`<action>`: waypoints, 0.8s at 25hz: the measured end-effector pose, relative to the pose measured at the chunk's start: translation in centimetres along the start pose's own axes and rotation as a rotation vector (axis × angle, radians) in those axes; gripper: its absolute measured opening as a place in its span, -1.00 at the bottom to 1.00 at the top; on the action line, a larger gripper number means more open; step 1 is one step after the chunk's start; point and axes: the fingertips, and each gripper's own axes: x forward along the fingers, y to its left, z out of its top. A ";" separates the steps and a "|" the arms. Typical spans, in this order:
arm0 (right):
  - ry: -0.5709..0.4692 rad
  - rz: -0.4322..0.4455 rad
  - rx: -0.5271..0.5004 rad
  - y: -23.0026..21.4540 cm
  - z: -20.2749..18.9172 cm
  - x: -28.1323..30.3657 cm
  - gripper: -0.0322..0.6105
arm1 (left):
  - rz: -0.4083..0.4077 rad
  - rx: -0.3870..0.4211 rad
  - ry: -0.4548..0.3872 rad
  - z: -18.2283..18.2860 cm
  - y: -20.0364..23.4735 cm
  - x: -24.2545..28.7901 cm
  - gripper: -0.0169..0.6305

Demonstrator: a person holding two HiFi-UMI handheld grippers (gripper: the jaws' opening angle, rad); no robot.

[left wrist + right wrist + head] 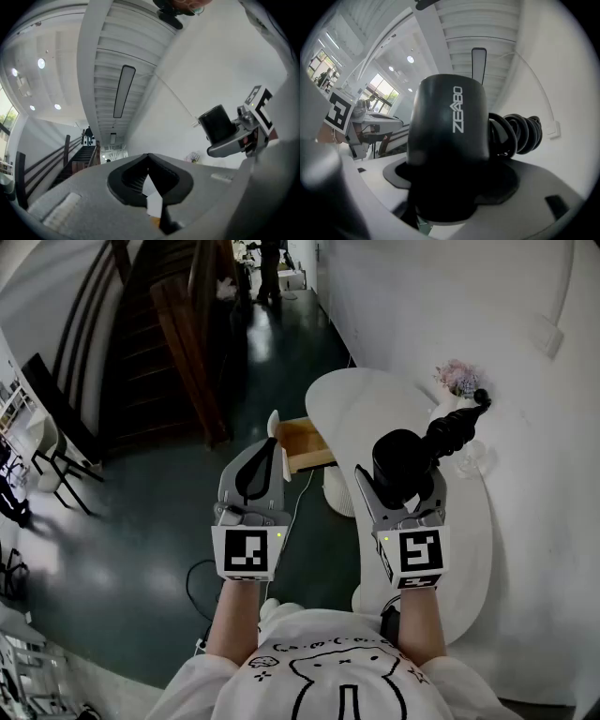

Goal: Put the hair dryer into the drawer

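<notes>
A black hair dryer [401, 457] with a coiled black cord [455, 427] is held above the white table's near part; my right gripper [401, 476] is shut on its barrel. In the right gripper view the hair dryer [447, 126] fills the space between the jaws of the right gripper [450, 187], and the cord [518, 133] trails off to the right. The drawer [302, 444] stands pulled out from the table's left side, its wooden inside showing. My left gripper [270, 444] hovers just in front of the drawer, shut with nothing in it. In the left gripper view the tips of the left gripper [149, 155] meet.
The white oval table [375, 399] carries a vase of flowers [457, 379] at its far right. A white round stool [337, 491] sits below the drawer. A cable [197, 577] lies on the dark floor. A wooden staircase [159, 324] rises at the back left.
</notes>
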 end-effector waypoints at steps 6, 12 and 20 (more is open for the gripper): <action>0.004 -0.006 -0.015 0.1 0.2 -0.4 0.21 | -0.021 -0.006 -0.017 0.6 -0.2 -0.3 -0.90; 0.031 0.008 -0.011 0.7 -0.2 -0.8 0.21 | -0.025 -0.033 -0.017 0.4 0.0 -0.8 -0.90; 0.069 0.026 -0.002 1.7 -1.4 -0.6 0.21 | -0.008 -0.051 0.008 -1.1 1.1 -1.7 -0.89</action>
